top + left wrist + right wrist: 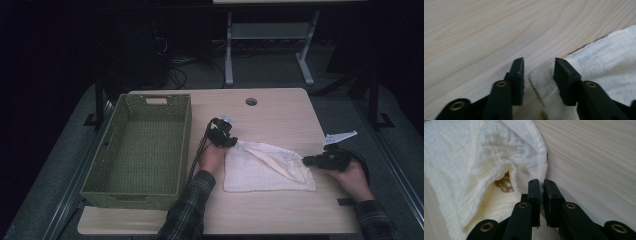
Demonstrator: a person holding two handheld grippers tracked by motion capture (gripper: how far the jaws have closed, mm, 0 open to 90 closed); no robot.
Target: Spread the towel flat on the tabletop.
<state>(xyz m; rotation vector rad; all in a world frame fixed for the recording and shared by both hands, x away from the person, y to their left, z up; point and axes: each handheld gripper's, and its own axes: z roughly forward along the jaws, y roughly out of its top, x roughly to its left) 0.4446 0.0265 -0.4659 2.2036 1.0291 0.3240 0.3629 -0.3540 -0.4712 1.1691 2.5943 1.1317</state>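
Observation:
A white muslin cloth [265, 172] lies on the wooden table [280, 115], with a ridge of fabric drawn up from its far left corner toward its right edge. My left gripper [234, 142] is at that far left corner. In the left gripper view it [539, 61] is open, and the corner of the cloth [604, 55] lies between the jaws. My right gripper [306, 161] is at the right edge. In the right gripper view it [541, 181] is shut on the hem of the cloth [461, 157]. A brown stain [504, 183] shows inside the raised fold.
A green woven basket [186, 140], with nothing in it, stands on the left part of the table, close to my left hand. A cable hole [251, 102] sits near the far edge. Bare wood runs along the front and behind the cloth.

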